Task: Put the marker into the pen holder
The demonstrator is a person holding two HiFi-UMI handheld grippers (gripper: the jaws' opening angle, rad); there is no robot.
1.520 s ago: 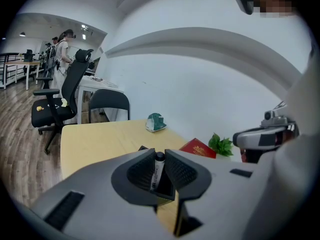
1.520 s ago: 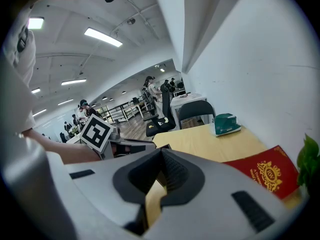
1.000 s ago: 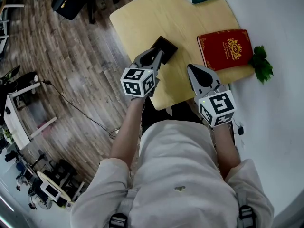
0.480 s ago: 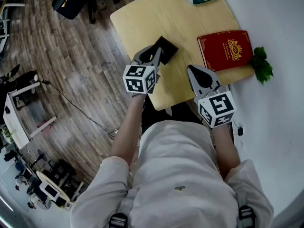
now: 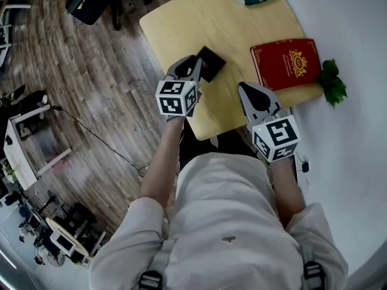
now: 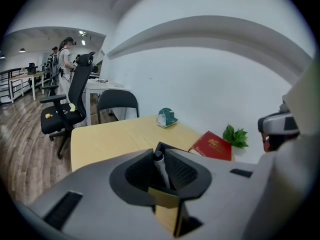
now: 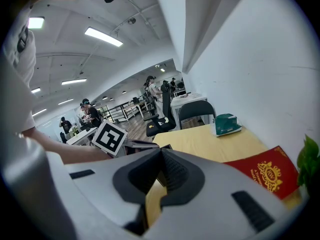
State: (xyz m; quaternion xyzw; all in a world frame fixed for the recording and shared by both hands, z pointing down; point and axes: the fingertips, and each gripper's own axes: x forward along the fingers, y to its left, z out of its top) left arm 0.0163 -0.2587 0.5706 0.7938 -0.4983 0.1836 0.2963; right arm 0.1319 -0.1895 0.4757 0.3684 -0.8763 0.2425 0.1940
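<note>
**Pale wooden table [image 5: 230, 23]: marker poised at the holder**

Nearest, the left tongs [image 5: 195, 71] pinch the marker [image 6: 160, 167], its long axis near upright between the jaws. The black pen holder [image 5: 211, 61] sits just beyond their tips, with nothing between. The right tongs [image 5: 244, 87], jaws together and empty, hover alongside, farther from it. Beyond lie a red book [image 5: 285, 62] and a leafy plant [image 5: 331, 82].
</note>
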